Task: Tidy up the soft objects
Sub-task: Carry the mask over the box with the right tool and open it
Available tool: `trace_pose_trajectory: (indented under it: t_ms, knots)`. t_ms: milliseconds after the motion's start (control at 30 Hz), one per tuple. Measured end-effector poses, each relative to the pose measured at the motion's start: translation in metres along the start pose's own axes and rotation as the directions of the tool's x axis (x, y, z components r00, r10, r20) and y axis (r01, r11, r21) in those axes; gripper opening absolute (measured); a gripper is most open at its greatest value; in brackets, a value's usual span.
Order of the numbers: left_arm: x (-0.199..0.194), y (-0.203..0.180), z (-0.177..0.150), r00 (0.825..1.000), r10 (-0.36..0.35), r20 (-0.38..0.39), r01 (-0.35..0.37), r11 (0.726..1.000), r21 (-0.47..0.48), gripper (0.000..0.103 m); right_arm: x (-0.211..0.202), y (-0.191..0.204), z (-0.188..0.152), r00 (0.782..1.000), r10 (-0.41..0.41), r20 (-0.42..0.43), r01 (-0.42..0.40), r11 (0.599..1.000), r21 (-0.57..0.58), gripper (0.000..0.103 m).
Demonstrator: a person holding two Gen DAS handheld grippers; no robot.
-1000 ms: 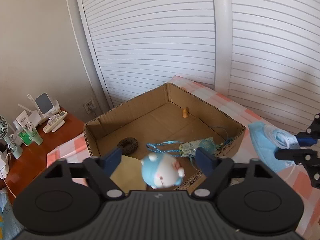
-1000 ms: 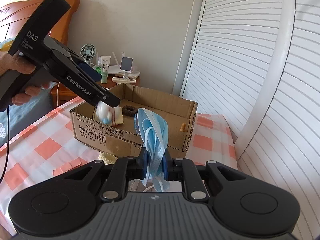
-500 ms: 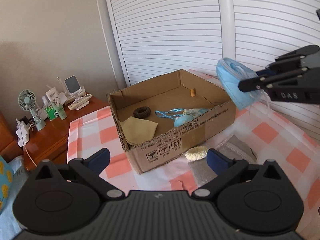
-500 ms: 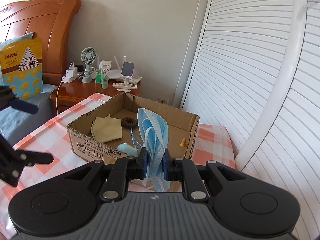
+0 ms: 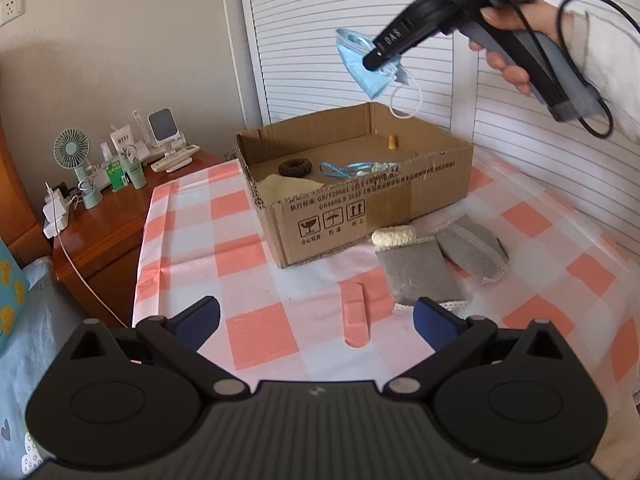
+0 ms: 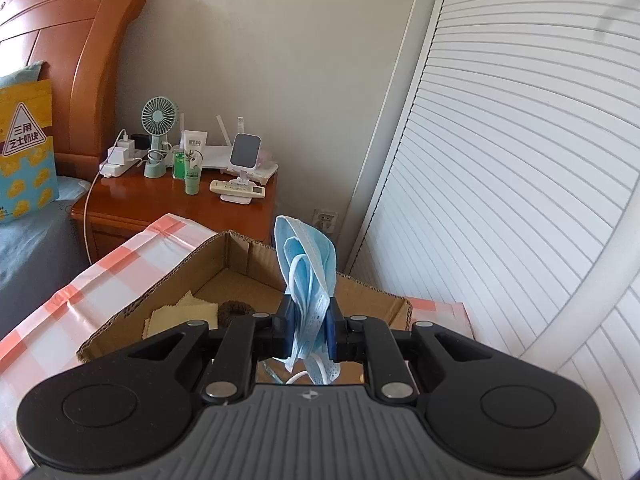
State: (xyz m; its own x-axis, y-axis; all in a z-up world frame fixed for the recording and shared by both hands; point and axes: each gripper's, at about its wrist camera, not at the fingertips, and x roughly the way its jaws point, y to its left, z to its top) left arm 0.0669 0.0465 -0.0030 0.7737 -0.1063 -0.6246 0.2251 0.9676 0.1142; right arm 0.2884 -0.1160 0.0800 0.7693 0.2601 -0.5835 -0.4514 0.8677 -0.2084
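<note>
Right gripper clamping blue mask above cardboard box, left gripper wide open, empty, grey pads, perhaps pouches, beside box

Bright, even daylight; soft shadows under the cardboard box; fisheye bends the louvred doors, corners vignetted dark

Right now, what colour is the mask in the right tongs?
Light blue mask with white ear loops; clearest in the right wrist view.

box print unreadable, sleeve cropped
</note>
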Motion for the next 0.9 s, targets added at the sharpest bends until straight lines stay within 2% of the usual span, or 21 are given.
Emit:
trace_pose_trajectory:
  t_ms: [67,133,167,200,267,300,500,667,900]
  knots:
    - [0.004,0.002,-0.004,1.0,-0.002,-0.019,0.002,1.0,-0.005,0.102,0.017,0.004,0.01,1.0,-0.016,-0.009,0.016,1.0,-0.006,0.021]
    - [0.006,0.004,-0.007,1.0,0.004,-0.03,-0.004,1.0,-0.012,0.102,0.035,0.006,0.017,0.999,-0.029,-0.028,0.029,1.0,-0.01,0.028]
    - [0.007,0.006,-0.008,0.999,0.008,-0.033,-0.008,1.0,-0.017,0.102,0.042,0.007,0.018,0.998,-0.037,-0.042,0.037,0.999,-0.007,0.044]
    - [0.008,0.008,-0.009,0.999,0.012,-0.037,-0.013,1.0,-0.026,0.102,0.05,0.008,0.019,0.997,-0.044,-0.064,0.044,0.999,-0.005,0.07]
    - [0.008,0.013,-0.01,0.999,0.013,-0.038,-0.015,0.999,-0.045,0.102,0.059,0.01,0.017,0.994,-0.058,-0.088,0.057,0.998,-0.005,0.086]
    - [0.008,0.016,-0.01,0.999,0.011,-0.034,-0.013,0.998,-0.056,0.102,0.059,0.012,0.014,0.994,-0.06,-0.09,0.06,0.998,-0.005,0.09]
    - [0.008,0.024,-0.012,0.999,0.02,-0.039,-0.023,0.996,-0.091,0.102,0.046,0.018,0.004,0.995,-0.033,-0.097,0.034,0.999,0.004,0.1]
    - [0.004,0.022,-0.013,0.999,0.002,-0.036,-0.006,0.994,-0.106,0.102,0.029,0.019,0.002,0.994,-0.021,-0.104,0.024,0.999,0.03,0.102]
    - [-0.006,0.014,-0.013,1.0,-0.003,-0.029,0.0,0.996,-0.092,0.102,-0.002,0.023,-0.022,0.993,0.004,-0.117,0.004,0.998,0.069,0.103]
